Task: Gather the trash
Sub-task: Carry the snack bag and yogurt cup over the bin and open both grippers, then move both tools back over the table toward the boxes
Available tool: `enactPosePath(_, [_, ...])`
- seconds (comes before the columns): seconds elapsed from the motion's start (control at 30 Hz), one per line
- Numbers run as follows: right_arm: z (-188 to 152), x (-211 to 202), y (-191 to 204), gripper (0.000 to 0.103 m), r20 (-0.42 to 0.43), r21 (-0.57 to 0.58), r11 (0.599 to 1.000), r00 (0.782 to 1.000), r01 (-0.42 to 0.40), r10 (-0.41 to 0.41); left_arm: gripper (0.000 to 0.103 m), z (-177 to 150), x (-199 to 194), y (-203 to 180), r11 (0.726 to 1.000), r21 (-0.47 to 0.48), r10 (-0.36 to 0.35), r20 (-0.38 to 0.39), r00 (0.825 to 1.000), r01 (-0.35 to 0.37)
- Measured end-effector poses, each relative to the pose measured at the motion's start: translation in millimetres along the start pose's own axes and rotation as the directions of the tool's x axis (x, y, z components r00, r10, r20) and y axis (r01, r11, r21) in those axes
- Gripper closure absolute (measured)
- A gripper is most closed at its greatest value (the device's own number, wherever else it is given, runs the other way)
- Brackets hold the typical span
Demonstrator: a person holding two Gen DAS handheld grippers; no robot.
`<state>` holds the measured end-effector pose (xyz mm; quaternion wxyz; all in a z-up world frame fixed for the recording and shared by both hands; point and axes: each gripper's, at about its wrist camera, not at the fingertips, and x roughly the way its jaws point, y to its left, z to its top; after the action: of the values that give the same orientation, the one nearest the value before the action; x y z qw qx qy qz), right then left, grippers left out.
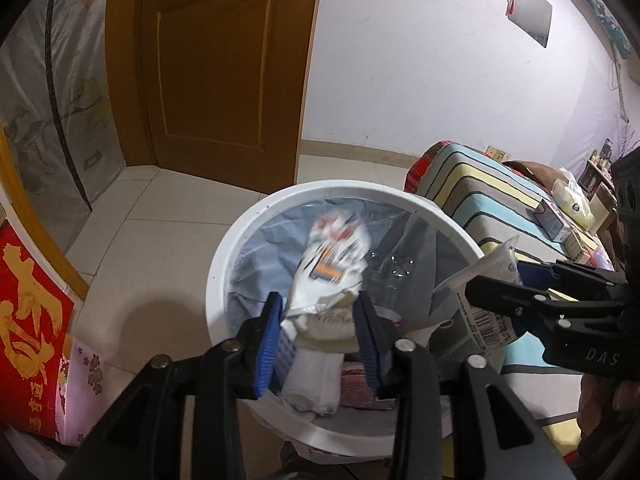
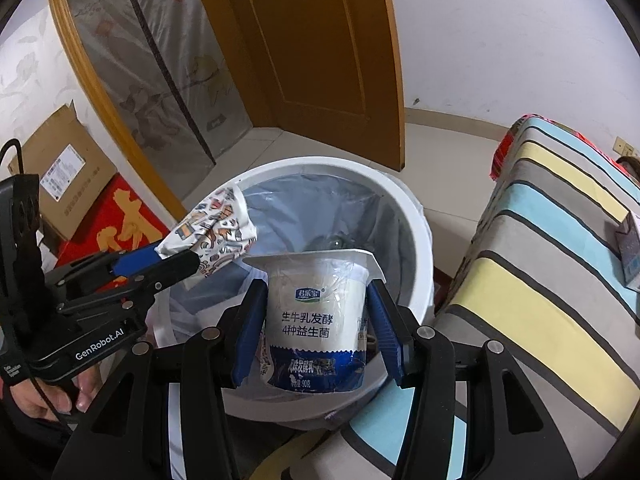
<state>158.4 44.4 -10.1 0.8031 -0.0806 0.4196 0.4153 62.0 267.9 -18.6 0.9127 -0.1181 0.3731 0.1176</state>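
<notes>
A white round bin (image 1: 224,264) with a grey liner stands on the tiled floor, with both grippers over its mouth. My left gripper (image 1: 319,297) is open. A crumpled printed wrapper (image 1: 332,256) sits blurred between its blue pads above the bin. The right wrist view shows that wrapper (image 2: 216,232) sticking out of the left gripper (image 2: 168,258) over the bin (image 2: 416,216) rim. My right gripper (image 2: 317,286) is shut on a white and blue yogurt cup (image 2: 316,320), upright over the near side of the bin. The left wrist view shows this cup (image 1: 480,312) in the right gripper (image 1: 492,280).
More trash and a clear bottle lie inside the bin. A striped mattress (image 2: 552,264) with small boxes (image 1: 552,216) on it stands close on the right. A wooden door (image 1: 224,64) is behind, a red poster (image 1: 28,320) and a cardboard box (image 2: 68,168) are on the left. A hand (image 2: 36,400) holds the left gripper.
</notes>
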Motion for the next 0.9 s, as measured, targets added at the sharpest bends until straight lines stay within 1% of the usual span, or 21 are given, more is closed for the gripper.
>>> enactPosePath(0.03, [0,0,0,0.050,0.001,-0.002,1.000,1.000,0.000,0.000,0.052,0,0,1,1.000,-0.003,0.000,0.001,1.000,0.000])
enactPosePath(0.07, [1,0,1,0.050,0.004,-0.005,1.000,1.000,-0.001,0.001,0.049,0,0,2,1.000,-0.006,0.001,0.003,1.000,-0.001])
enactPosePath(0.13, [2,0,3,0.042,0.012,-0.006,1.000,1.000,0.000,0.000,0.048,0,-1,2,1.000,-0.007,0.004,0.005,1.000,-0.004])
enactPosePath(0.17, [3,-1,3,0.041,0.018,-0.005,1.000,1.000,0.002,-0.002,0.048,0,-2,2,1.000,-0.007,0.008,0.006,1.000,-0.008])
enactPosePath(0.4, [3,-21,-5,0.041,0.066,0.019,1.000,0.998,0.002,-0.003,0.047,4,-10,-5,0.999,-0.002,0.032,0.017,0.999,-0.032])
enactPosePath(0.63, [-5,-42,-13,0.041,0.109,0.050,0.999,0.994,0.008,-0.013,0.047,5,-27,-16,0.999,0.008,0.043,0.045,0.998,-0.044])
enactPosePath(0.9, [-19,-68,-27,0.040,0.164,0.080,0.996,0.986,0.030,-0.043,0.047,4,-39,-44,0.999,0.032,0.008,0.060,0.998,-0.010])
